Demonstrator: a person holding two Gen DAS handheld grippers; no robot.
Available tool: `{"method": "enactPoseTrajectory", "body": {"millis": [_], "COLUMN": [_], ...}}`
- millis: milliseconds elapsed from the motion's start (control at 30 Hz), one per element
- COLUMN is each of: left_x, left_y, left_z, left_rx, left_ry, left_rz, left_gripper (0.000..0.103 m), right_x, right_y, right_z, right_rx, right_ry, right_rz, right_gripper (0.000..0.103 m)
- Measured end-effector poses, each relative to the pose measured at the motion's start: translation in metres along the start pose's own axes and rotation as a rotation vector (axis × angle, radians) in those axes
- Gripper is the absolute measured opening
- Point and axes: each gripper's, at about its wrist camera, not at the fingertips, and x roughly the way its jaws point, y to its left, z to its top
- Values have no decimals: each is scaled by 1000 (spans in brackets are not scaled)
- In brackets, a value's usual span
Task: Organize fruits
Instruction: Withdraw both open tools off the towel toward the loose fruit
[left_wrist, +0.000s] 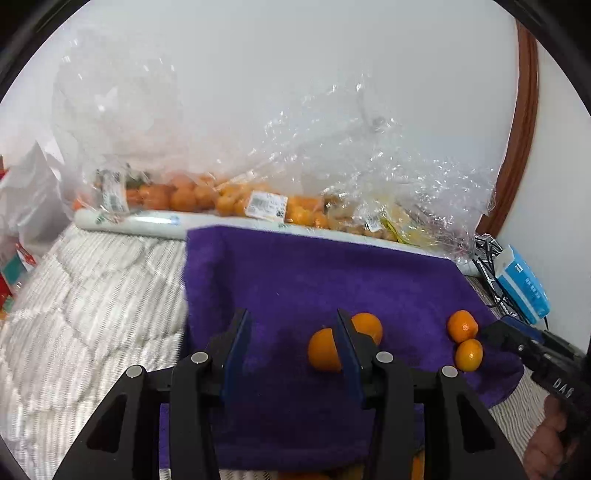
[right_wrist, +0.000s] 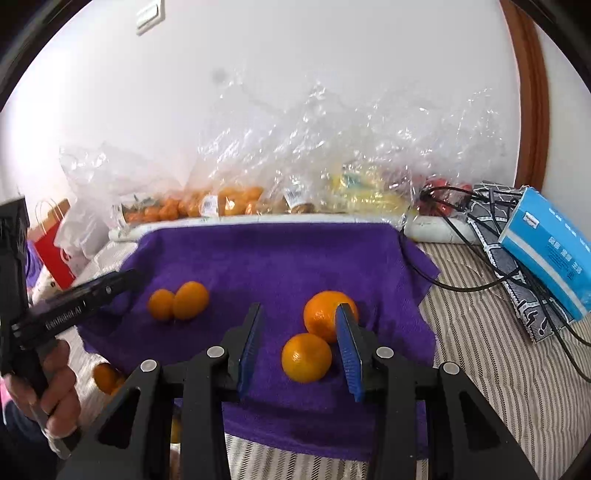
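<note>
Four oranges lie in two pairs on a purple towel (left_wrist: 332, 273) spread over a bed. My left gripper (left_wrist: 291, 317) is open above the towel. One orange (left_wrist: 323, 350) shows beside its right finger, a second orange (left_wrist: 369, 325) just behind that finger, and neither is pressed. My right gripper (right_wrist: 299, 310) is open too. A small orange (right_wrist: 306, 356) lies loose between its fingers, and a bigger orange (right_wrist: 325, 314) sits partly behind the right finger. The left gripper (right_wrist: 127, 277) points at the other pair (right_wrist: 190, 300).
Clear plastic bags of oranges (left_wrist: 192, 195) and yellow fruit (right_wrist: 362, 192) line the wall behind a white roll (left_wrist: 140, 223). A blue tissue box (right_wrist: 550, 243) and black cables (right_wrist: 491, 280) lie right. A red paper bag (right_wrist: 51, 251) stands left. More oranges (right_wrist: 105, 376) sit off the towel's front-left edge.
</note>
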Motion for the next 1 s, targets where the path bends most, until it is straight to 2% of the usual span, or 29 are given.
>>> {"method": "enactPoseTrajectory", "body": {"millis": [67, 167, 233, 367, 533, 633, 733, 867, 1000], "left_x": [-10, -23, -33, -61, -84, -90, -95, -98, -98], "left_y": [0, 6, 8, 16, 28, 32, 34, 34, 37], "left_z": [2, 2, -2, -17, -47, -63, -77, -79, -80], "left_rx": [16, -6, -11, -9, -24, -24, -26, -23, -31], "left_ry": [-11, 24, 36, 32, 34, 51, 63, 53, 48], "left_rz": [14, -10, -14, -5, -13, -37, -100, -103, -62], "left_gripper": [43, 44, 50, 53, 55, 55, 55, 55, 55], "right_x": [-9, -29, -41, -67, -86, -95, -102, -109, -113], "right_y": [4, 12, 17, 18, 28, 38, 47, 59, 64], "right_z": [3, 4, 3, -5, -22, -35, -46, -61, -70], "right_rx": [6, -21, -33, 13, 39, 34, 13, -19, 2], "right_ry": [23, 26, 20, 15, 9, 29, 29, 30, 23], "right_rz": [1, -11, -28, -21, -60, -39, -34, -57, -55], "right_gripper": [40, 40, 40, 42, 43, 43, 43, 43, 43]}}
